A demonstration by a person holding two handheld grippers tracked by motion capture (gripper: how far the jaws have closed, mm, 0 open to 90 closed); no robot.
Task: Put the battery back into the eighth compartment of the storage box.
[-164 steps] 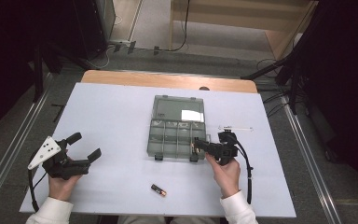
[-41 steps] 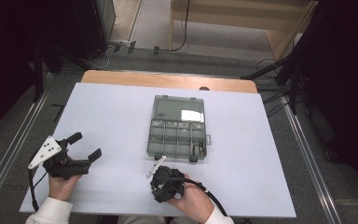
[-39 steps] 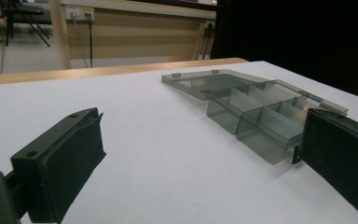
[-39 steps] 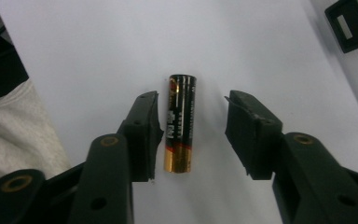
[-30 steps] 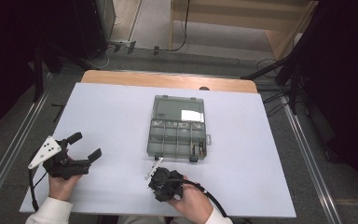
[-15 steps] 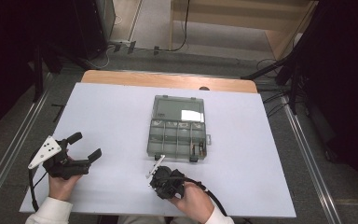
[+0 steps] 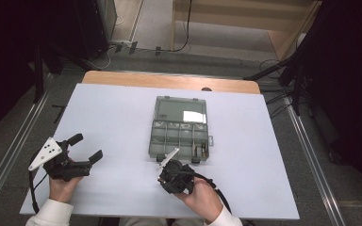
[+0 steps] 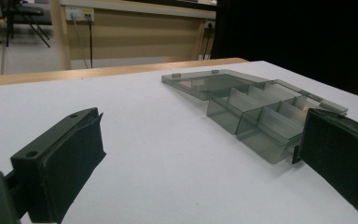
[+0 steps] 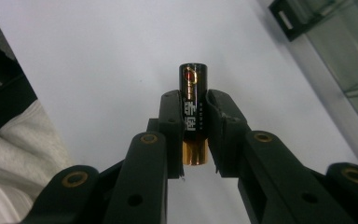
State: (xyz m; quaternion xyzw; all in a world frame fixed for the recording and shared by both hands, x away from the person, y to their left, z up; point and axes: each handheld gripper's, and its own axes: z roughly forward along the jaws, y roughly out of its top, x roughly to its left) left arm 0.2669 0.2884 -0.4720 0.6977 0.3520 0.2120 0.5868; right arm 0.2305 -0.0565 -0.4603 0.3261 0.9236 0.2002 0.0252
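Note:
A small black and gold battery point(image 9: 193, 112) sits clamped between the jaws of my right gripper point(image 9: 194, 122), which is shut on it just above the white table. From above, that right gripper point(image 7: 172, 176) is near the table's front edge, just in front of the open grey compartment box point(image 7: 180, 127). My left gripper point(image 7: 81, 151) rests at the front left, open and holding nothing. In the left gripper view its jaws point(image 8: 186, 158) stand wide apart, and the compartment box point(image 8: 256, 109) lies ahead to the right with its lid flat open.
The box has several small empty-looking compartments, and a small dark item point(image 7: 199, 150) lies in its near right one. A white sleeve point(image 9: 14, 154) shows beside the right gripper. Cables and dark stands surround the table on the floor.
The right gripper went from beside the box down to the battery at the table's front, shut on it, and over the last second moved slightly up and right with it. The left gripper stayed still.

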